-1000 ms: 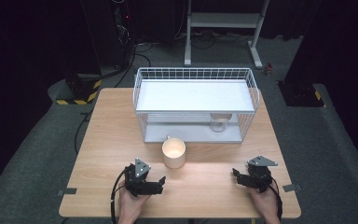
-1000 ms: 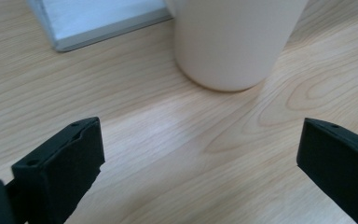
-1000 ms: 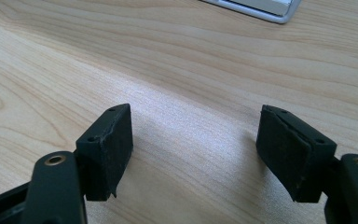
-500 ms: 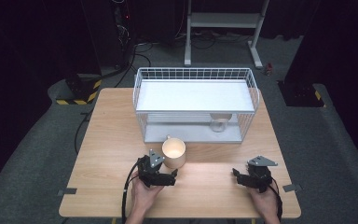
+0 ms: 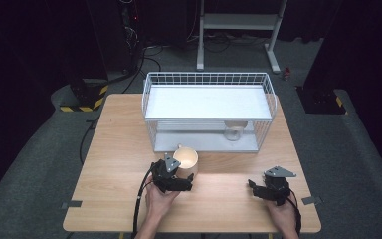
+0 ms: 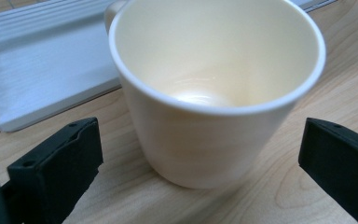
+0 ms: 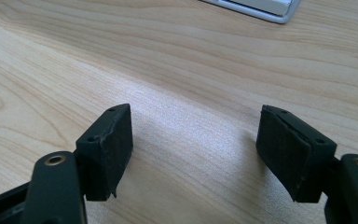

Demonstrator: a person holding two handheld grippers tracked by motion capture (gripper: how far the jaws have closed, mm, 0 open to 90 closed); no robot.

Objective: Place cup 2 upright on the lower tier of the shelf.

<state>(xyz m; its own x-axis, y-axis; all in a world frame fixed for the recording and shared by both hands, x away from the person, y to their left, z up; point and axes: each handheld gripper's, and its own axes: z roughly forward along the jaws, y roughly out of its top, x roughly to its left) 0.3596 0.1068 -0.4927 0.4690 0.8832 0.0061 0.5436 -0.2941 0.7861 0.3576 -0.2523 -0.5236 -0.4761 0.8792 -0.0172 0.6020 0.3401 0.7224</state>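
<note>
A cream mug stands upright and empty on the wooden table, just in front of the white wire rack. My left gripper sits right at the mug's near side, open. In the left gripper view the mug stands close ahead of the two wide-apart jaws, and neither pad touches it. My right gripper rests at the table's front right, open, with bare wood between its pads. A second cup stands on the rack's lower shelf.
The rack takes up the back middle of the table, with a flat white top shelf and a ribbed lower tray. Cables trail from both grippers off the front edge. Dark floor and stands surround the table.
My left gripper has moved forward and to the right, up to the mug. The right gripper has stayed put.
</note>
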